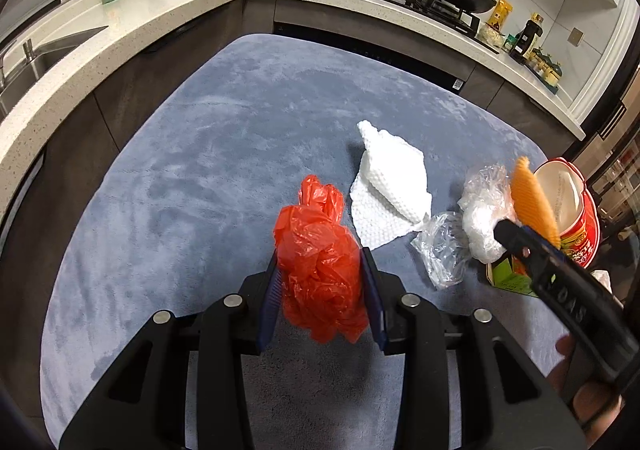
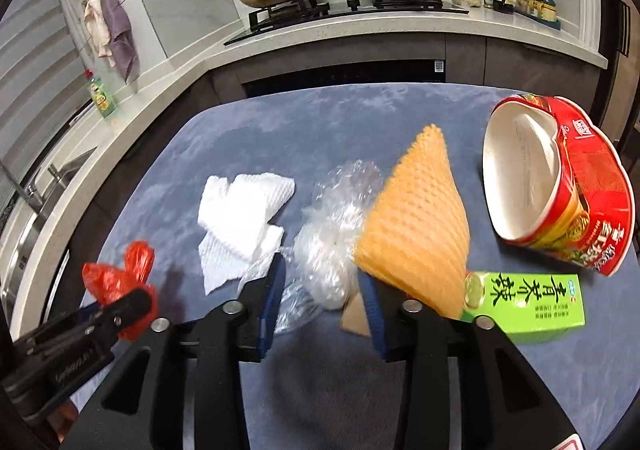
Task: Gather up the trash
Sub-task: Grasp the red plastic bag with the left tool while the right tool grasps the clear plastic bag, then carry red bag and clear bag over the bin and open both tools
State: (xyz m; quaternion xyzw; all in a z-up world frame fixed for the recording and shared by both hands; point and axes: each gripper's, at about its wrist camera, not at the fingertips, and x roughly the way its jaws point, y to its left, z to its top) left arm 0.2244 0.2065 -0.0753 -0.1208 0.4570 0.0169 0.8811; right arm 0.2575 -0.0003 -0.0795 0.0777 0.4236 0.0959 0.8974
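Note:
My left gripper (image 1: 320, 252) is shut on a crumpled red plastic bag (image 1: 316, 234), which bulges above and below the blue pads. The right wrist view shows the same bag (image 2: 116, 278) at the lower left. My right gripper (image 2: 322, 274) is closed around a wad of clear plastic (image 2: 332, 250), and the lower edge of an orange foam net (image 2: 420, 226) is caught at its right finger. From the left wrist view the net (image 1: 532, 198) stands upright at the right gripper's tip (image 1: 504, 230). A white paper towel (image 1: 388, 186) lies flat between the two grippers.
Everything rests on a blue-grey mat (image 1: 200, 170). A red instant-noodle bowl (image 2: 560, 186) lies on its side at the right, a green box (image 2: 528, 302) in front of it. Behind the mat run a counter with a stove and pans (image 2: 344, 6) and a sink (image 1: 36, 62).

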